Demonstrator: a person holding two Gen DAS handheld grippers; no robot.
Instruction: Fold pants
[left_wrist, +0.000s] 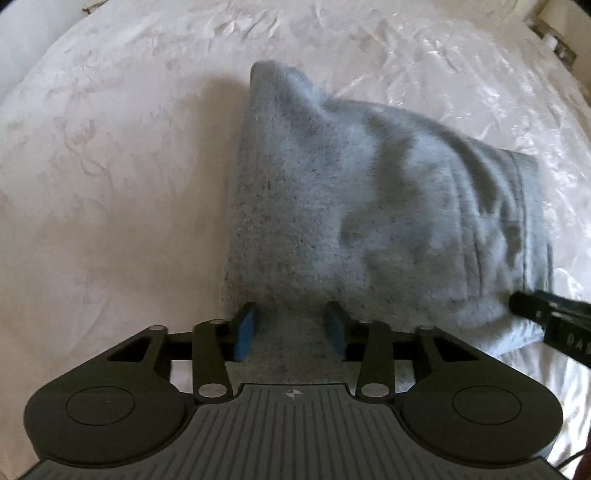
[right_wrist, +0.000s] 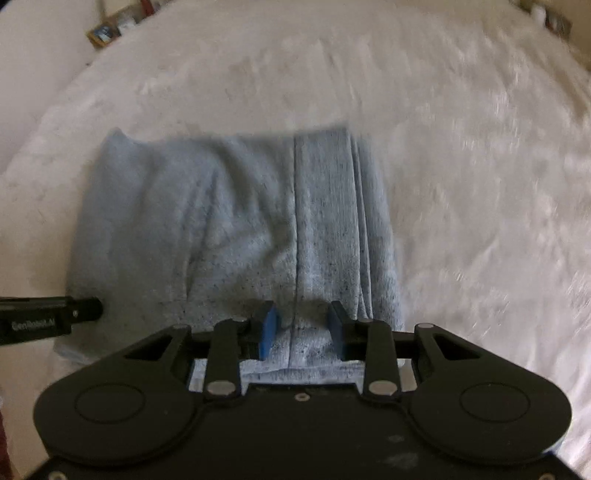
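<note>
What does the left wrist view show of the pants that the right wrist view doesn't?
Left wrist only: the pants' left edge, a raised corner at the far end, and the left tongs open over the near hem.

Right wrist only: a straight seam running along the pants, with stacked layer edges to its right, and the right tongs straddling that seam, apparently open.

Both: the same grey folded pants on the white bedspread, and each view catches the other tool at its edge.

Bare bedspread (left_wrist: 110, 166) surrounds the folded pants (left_wrist: 351, 203).
</note>
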